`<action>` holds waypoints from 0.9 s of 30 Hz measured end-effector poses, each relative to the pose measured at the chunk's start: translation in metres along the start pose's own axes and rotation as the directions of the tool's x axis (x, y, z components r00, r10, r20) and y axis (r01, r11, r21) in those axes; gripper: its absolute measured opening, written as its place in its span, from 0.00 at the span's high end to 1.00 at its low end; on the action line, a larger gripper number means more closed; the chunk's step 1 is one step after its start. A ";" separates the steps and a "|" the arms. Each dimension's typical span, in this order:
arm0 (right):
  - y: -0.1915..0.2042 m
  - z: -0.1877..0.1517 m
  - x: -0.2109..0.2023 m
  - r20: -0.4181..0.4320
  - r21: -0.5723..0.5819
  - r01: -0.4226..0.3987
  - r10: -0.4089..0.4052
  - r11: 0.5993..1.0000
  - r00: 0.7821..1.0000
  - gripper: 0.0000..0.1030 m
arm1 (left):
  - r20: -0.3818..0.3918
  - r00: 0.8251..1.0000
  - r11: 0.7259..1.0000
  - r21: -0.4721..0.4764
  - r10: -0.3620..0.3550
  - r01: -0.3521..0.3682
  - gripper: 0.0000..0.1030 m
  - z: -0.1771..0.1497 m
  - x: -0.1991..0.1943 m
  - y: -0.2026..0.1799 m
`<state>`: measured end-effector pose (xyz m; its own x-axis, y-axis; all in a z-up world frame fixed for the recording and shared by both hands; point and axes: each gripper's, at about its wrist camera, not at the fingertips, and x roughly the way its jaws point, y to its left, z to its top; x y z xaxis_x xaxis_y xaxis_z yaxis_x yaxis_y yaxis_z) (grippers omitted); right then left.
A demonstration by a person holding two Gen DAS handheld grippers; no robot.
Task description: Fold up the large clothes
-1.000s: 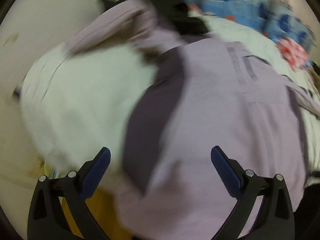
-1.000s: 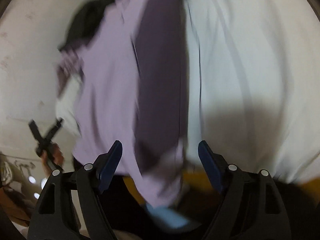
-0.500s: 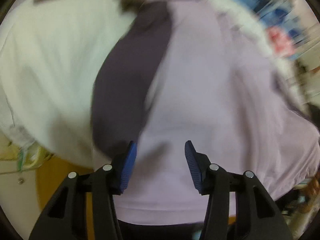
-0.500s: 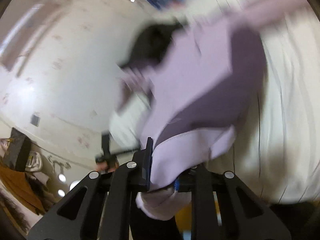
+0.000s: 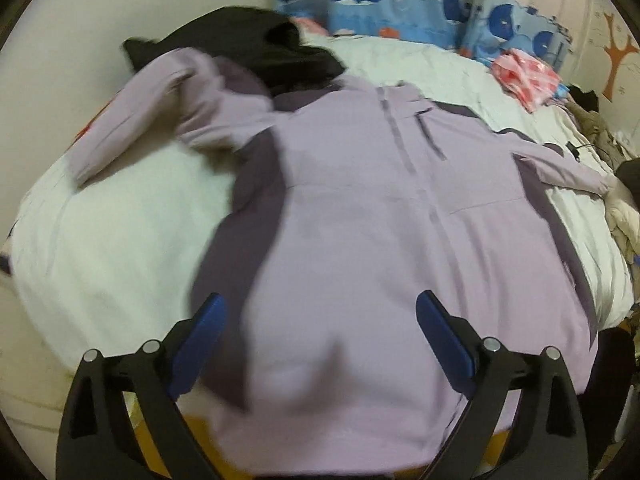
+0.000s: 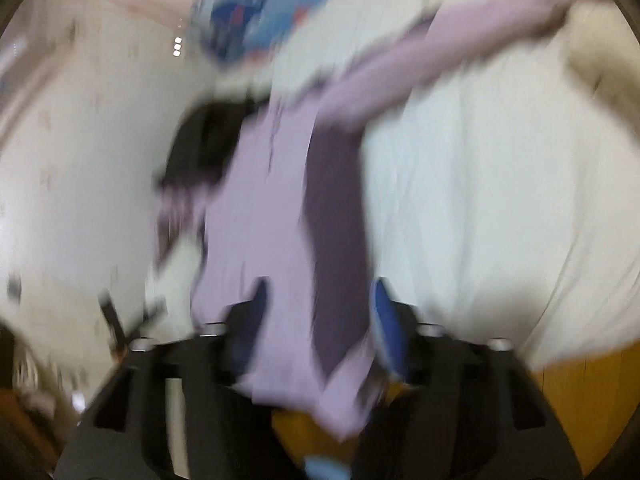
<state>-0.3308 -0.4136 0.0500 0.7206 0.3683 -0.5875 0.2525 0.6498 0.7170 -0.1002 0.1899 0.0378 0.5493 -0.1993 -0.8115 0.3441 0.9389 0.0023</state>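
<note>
Both grippers' jaws, pinched in on the lilac jacket [image 5: 360, 240] half a second ago, are opening again. The left gripper [image 5: 320, 332] is spreading wide over the jacket's hem, its blue pads clear of the cloth. The right gripper [image 6: 320, 320] is parting with the jacket's edge hanging between its jaws; blur hides whether the pads are touching it. The jacket is lying front-up, sleeves spread, on the white bed [image 5: 120, 240], a black garment [image 5: 248, 44] lying at the jacket's collar.
</note>
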 end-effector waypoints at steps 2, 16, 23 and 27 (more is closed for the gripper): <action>-0.044 0.042 -0.002 0.079 0.102 0.011 -0.019 0.995 0.997 0.32 | 0.034 0.999 1.000 0.022 -0.014 0.013 0.11 0.013 0.014 -0.030; -0.208 0.199 0.132 0.350 0.467 0.133 -0.321 0.874 0.880 0.32 | 0.127 0.989 0.996 -0.045 -0.076 0.082 0.11 0.128 0.140 -0.144; -0.203 0.248 0.102 0.524 0.322 0.002 -0.180 0.947 0.833 0.92 | 0.049 0.993 0.983 -0.141 -0.111 0.117 0.11 0.125 0.191 -0.128; -0.158 0.262 0.090 0.542 0.168 0.099 -0.176 0.981 0.822 0.92 | 0.082 0.987 0.972 -0.183 -0.137 0.150 0.10 0.128 0.178 -0.112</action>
<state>-0.1370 -0.6572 -0.0179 0.8978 -0.1722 -0.4054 0.4276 0.5616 0.7083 0.0569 0.0136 -0.0316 0.5573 -0.3480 -0.7539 0.2770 0.9339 -0.2263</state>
